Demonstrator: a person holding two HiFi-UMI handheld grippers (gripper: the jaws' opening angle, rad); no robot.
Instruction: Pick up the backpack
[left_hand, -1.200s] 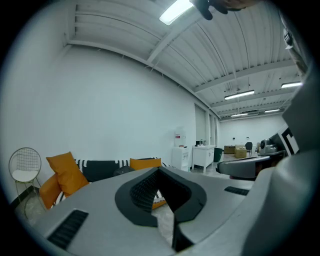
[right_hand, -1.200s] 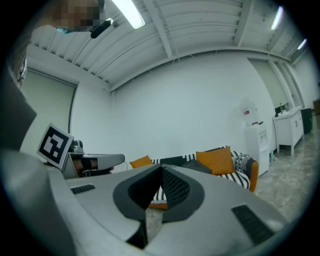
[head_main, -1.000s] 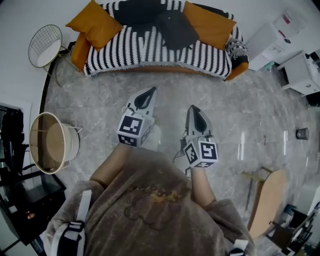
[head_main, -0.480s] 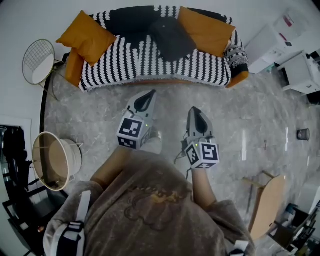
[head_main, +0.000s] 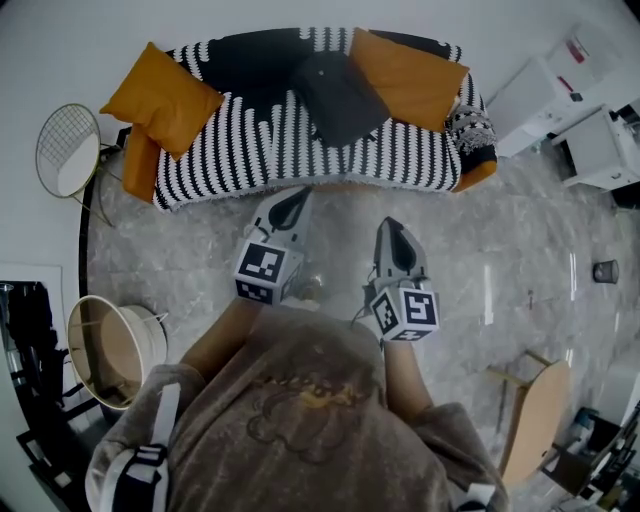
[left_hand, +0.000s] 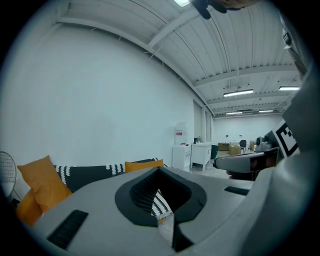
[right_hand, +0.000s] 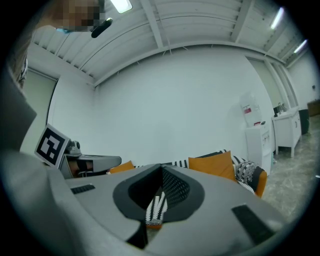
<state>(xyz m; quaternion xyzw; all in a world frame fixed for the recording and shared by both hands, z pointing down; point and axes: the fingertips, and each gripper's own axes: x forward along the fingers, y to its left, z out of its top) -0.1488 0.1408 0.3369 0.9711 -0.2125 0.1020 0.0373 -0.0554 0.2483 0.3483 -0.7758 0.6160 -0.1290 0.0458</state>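
The dark grey fabric backpack (head_main: 340, 92) rests on the seat of the black-and-white striped sofa (head_main: 235, 150), between two orange cushions (head_main: 405, 72), straight ahead of both sets of fingers and well apart from them. The left gripper (head_main: 288, 205) and right gripper (head_main: 396, 240) are carried side by side and pointed at the sofa, fingers closed together on nothing. This posture appears suited to the approach, and the fingers must open before any grasp.

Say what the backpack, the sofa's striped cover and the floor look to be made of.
Backpack: probably dark matte fabric; it slumps softly and shows no shine.
Striped cover: woven or knitted textile, matte; it drapes over the seat and arms.
Floor: polished stone or stone-look tile; grey veining and bright streaks of reflected light.
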